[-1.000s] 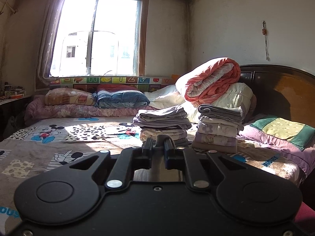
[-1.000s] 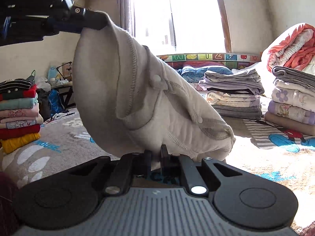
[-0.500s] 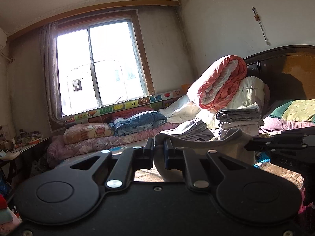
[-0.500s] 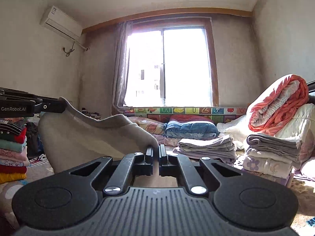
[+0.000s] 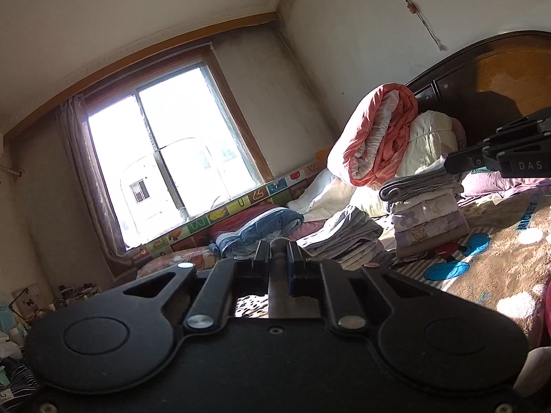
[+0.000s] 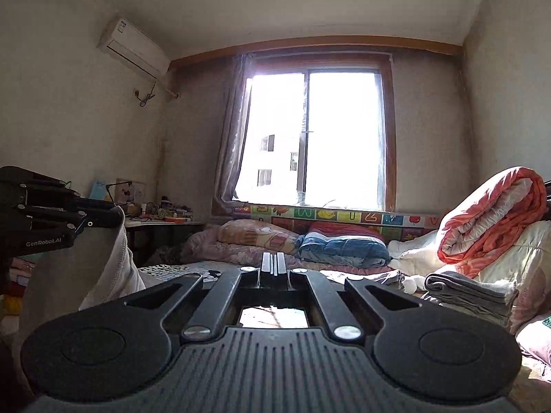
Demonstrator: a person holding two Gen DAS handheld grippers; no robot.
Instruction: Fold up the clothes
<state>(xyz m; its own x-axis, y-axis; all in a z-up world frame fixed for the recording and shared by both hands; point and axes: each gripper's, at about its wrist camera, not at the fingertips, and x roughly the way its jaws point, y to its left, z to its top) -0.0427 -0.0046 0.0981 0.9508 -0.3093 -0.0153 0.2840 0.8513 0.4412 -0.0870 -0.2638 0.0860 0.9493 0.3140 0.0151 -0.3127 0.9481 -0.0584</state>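
A beige garment (image 6: 115, 268) hangs from my left gripper (image 6: 118, 218) at the left of the right wrist view and drops behind the right gripper's body. In the left wrist view my left gripper (image 5: 277, 251) is shut on a strip of this garment (image 5: 278, 282). My right gripper (image 6: 274, 263) is shut, with a thin pale strip of cloth between its fingers. It also shows at the right edge of the left wrist view as the right gripper (image 5: 447, 165), raised above the bed. Most of the garment is hidden below both grippers.
Two stacks of folded clothes, a grey stack (image 5: 344, 237) and a pale stack (image 5: 427, 213), stand on the bed (image 5: 499, 261). A rolled orange quilt (image 5: 378, 137) and a dark headboard (image 5: 499, 79) lie behind. A coloured folded pile (image 6: 17, 275) and a cluttered desk (image 6: 162, 222) are at the left.
Both grippers have risen and tilted upward, and they have moved apart. The garment, bunched in front of the right gripper before, now hangs lower and mostly out of sight.
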